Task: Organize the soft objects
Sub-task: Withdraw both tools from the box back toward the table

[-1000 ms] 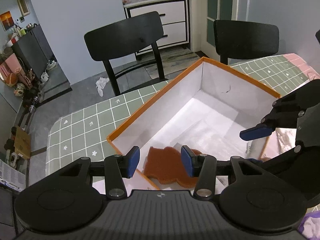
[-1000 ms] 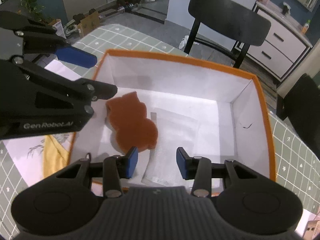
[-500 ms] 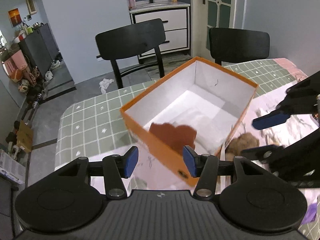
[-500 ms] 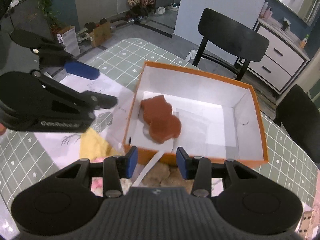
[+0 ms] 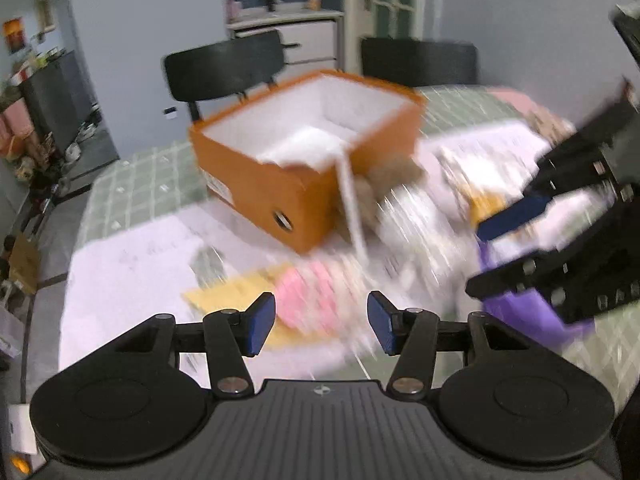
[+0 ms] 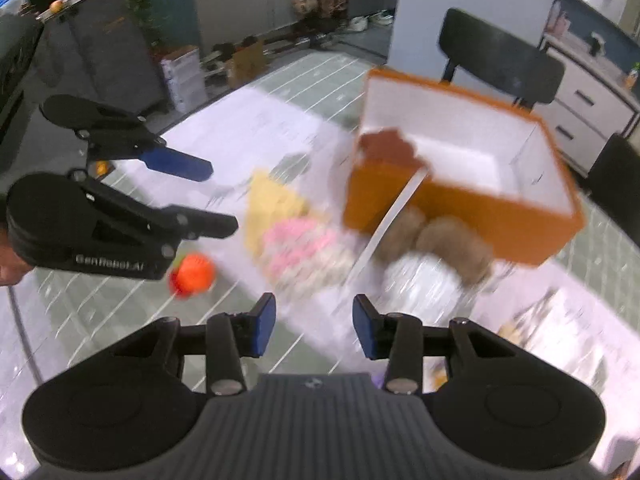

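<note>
Already a rust-brown soft toy [image 6: 390, 148] is lodged inside the orange cardboard box [image 6: 460, 216]; both claws, left [image 5: 321, 322] and right [image 6: 314, 326], are held released and empty, the left just widened, above the pink plush [image 6: 298, 248] waiting nearby on the table [image 5: 132, 184].

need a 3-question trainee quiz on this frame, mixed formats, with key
1. True or false: the brown plush already lies inside the orange box.
2. Which item lies on the table nearest the left tool in the right wrist view? A) orange ball B) blue cup C) green towel
3. Fill in: neither the left tool nor the right tool has anything between its blue pads; both are ____.

Key: 1 true; 2 A; 3 open. The pink plush and the tan plush are still outside the box, though blur hides their detail.
</note>
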Motion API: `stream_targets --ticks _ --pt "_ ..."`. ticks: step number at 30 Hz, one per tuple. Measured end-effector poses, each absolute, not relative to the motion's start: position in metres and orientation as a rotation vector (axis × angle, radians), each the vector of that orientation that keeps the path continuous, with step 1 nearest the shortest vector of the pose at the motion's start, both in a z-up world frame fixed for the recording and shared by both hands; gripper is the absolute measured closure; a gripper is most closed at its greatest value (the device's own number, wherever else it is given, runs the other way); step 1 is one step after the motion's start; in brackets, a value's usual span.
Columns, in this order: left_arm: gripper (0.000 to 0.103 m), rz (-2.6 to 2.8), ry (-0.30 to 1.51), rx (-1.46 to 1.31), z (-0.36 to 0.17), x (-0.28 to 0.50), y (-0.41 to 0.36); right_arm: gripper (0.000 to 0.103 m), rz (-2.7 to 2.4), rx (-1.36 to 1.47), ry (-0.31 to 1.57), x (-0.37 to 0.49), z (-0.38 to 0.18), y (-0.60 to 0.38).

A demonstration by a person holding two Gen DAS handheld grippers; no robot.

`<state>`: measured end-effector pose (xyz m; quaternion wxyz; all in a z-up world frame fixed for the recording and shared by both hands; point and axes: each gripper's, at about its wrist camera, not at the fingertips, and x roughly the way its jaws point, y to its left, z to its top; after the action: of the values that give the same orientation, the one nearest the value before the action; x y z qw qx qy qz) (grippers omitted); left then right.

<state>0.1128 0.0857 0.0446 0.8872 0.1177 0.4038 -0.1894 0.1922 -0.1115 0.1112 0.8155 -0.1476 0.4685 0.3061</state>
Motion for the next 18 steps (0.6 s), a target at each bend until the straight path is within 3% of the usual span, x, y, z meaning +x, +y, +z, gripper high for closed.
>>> stream_targets --ticks 10,18 --pt "0.037 -0.541 0.900 0.239 -0.026 0.025 0.053 0.061 0.739 -0.272 1.100 0.098 0.040 -0.155" --pt "0.037 -0.484 0.962 0.211 -0.057 0.013 0.077 0.060 0.665 -0.239 1.193 0.068 0.008 -0.225"
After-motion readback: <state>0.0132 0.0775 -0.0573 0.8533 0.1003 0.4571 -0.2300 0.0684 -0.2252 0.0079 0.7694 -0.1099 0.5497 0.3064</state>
